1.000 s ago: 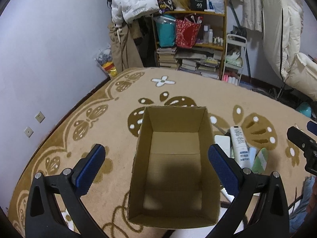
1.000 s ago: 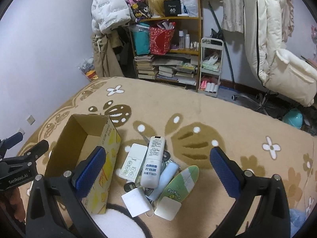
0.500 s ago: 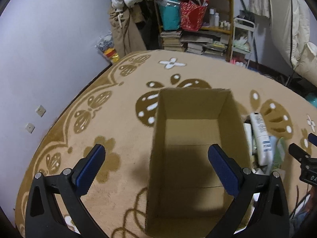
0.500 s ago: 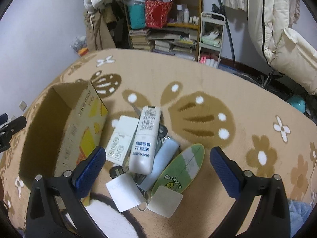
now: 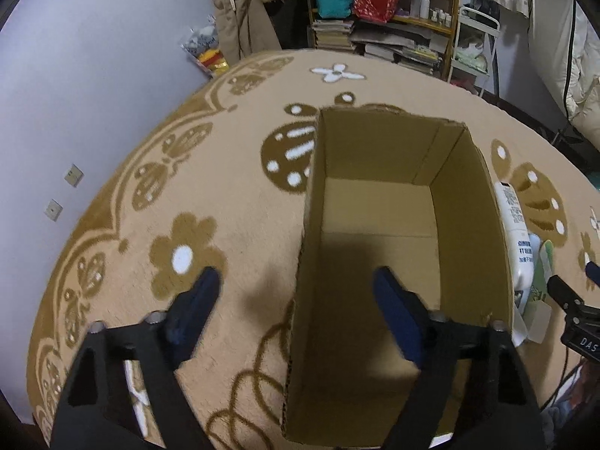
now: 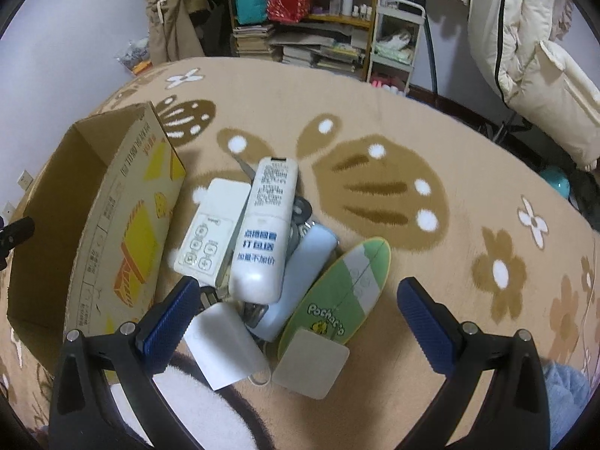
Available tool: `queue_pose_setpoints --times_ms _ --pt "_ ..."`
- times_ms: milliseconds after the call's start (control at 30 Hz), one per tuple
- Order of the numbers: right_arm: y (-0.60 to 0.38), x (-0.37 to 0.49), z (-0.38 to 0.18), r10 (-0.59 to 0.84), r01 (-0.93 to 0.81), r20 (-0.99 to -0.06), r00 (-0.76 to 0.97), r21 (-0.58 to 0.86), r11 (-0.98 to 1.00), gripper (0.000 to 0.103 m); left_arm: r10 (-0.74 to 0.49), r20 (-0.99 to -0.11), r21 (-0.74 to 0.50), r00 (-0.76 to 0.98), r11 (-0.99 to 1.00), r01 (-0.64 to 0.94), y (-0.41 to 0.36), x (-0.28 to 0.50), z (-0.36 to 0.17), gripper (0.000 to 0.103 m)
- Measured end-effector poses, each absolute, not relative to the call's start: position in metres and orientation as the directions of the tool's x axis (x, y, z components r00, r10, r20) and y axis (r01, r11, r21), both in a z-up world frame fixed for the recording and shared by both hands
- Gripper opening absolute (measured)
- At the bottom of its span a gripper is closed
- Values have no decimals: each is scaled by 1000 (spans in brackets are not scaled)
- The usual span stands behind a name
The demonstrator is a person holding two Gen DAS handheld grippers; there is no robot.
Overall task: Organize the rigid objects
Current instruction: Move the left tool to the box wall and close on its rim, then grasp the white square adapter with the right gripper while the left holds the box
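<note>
Open cardboard box (image 5: 397,247) stands on the patterned rug (image 5: 232,202), empty inside; printed yellow-orange side (image 6: 123,240) faces the pile of items just to its right. Pile, right wrist view: long white remote (image 6: 266,232) lies lengthwise, partly over a flat white keypad (image 6: 212,228) on its left and a pale blue case (image 6: 296,281) on its right; keys or scissors show under the remote's far half, unclear which. Green-and-white striped oval board (image 6: 341,296) lies right of the case, tilted, near end overlapped by a beige square pad (image 6: 311,363). White card (image 6: 225,345) sits at the near left of the pile, touching the pad's side. Left gripper (image 5: 296,296) hangs over the box's near left wall, its jaws closing; the wall edge stands between them, right finger inside the box, left finger outside over the rug, neither pad seen touching cardboard. Right gripper (image 6: 296,303) hovers above the near end of the pile, jaws spread wide, nothing pinched; left finger is over the card's corner, right finger over bare rug. Far side: cluttered shelf (image 6: 307,18) with books, a white cart (image 6: 393,37) to its right, light wall (image 5: 93,75) on the left.
</note>
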State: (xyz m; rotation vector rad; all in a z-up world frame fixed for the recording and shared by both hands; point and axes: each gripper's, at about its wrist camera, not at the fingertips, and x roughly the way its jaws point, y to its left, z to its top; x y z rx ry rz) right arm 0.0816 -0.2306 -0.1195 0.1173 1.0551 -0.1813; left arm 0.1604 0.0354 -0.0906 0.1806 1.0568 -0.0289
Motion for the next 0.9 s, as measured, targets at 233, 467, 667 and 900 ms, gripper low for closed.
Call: queue_pose_setpoints --times_ms 233,467,667,900 --pt "-237 80 -133 -89 231 -899 428 14 973 103 67 -913 129 402 983 128 34 163 -113 14" --pt "-250 82 -157 -88 291 -935 344 17 956 103 98 -917 149 387 983 105 35 164 -115 9" --pt "-259 81 -177 -18 329 -956 292 82 941 88 99 -922 147 374 984 101 36 165 -115 9" --pt "-259 81 -186 6 369 -969 246 99 924 76 86 -928 126 364 988 87 38 167 -114 9"
